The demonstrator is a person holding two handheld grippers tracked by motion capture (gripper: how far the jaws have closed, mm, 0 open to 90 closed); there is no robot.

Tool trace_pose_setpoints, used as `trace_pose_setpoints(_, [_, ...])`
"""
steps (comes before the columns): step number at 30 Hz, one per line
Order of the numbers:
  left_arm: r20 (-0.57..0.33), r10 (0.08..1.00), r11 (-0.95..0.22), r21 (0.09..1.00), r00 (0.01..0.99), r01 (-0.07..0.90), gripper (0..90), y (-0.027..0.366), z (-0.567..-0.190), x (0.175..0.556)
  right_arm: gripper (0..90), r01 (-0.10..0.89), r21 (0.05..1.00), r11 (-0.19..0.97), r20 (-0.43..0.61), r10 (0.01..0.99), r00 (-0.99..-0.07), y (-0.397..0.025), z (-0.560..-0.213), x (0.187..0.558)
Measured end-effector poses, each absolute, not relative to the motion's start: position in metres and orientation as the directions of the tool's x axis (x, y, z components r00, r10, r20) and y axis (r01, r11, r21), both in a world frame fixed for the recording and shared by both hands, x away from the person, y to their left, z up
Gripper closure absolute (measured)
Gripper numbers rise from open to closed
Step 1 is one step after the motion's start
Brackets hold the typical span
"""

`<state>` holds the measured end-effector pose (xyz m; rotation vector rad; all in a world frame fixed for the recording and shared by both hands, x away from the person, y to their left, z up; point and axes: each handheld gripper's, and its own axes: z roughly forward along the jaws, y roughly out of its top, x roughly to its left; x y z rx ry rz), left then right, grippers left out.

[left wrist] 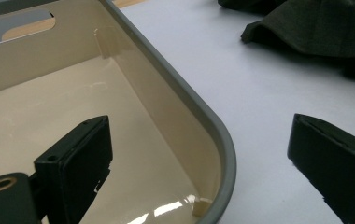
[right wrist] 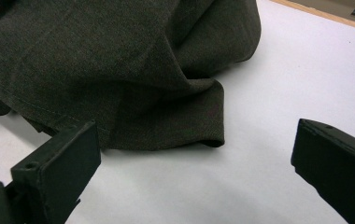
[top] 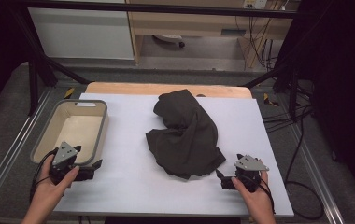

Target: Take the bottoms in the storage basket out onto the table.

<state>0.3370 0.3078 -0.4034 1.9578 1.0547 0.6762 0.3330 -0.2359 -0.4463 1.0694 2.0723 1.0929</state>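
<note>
A crumpled dark olive cloth (top: 185,133) lies in the middle of the white table cover (top: 133,182). A beige bin with a grey rim (top: 104,126) stands at the left, nothing inside it. My left gripper (top: 96,167) is held at the bin's near right corner. In the left gripper view it (left wrist: 199,126) is open, one jaw over the bin's inside and one over the table, the rim (left wrist: 185,93) between them. My right gripper (top: 220,178) sits just off the cloth's near right corner. It (right wrist: 196,130) is open and faces the cloth's hem (right wrist: 119,60).
The table's wooden back edge (top: 166,88) shows beyond the white cover. Black frame bars (top: 278,70) slant down at both back corners, and cables (top: 283,116) trail on the floor to the right. The cloth's far edge (left wrist: 315,28) lies ahead of the left gripper.
</note>
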Motion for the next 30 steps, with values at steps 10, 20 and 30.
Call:
trace_pose_setpoints(10, [0.098, 0.861, -0.348, 0.829, 0.499, 0.439, 6.4, 0.313, -0.407, 0.336, 2.1, 0.389, 0.851, 0.354, -0.108, 0.841, -0.529, -0.235, -0.447, 0.332])
trace_pose_setpoints(20, [0.134, 0.854, -0.383, 0.816, 0.502, 0.434, 6.4, 0.313, -0.412, 0.334, 2.1, 0.39, 0.847, 0.361, -0.111, 0.838, -0.534, -0.234, -0.447, 0.333])
trace_pose_setpoints(30, [0.136, 0.857, -0.382, 0.815, 0.497, 0.436, 6.4, 0.318, -0.416, 0.333, 2.1, 0.39, 0.846, 0.365, -0.113, 0.836, -0.538, -0.234, -0.447, 0.333])
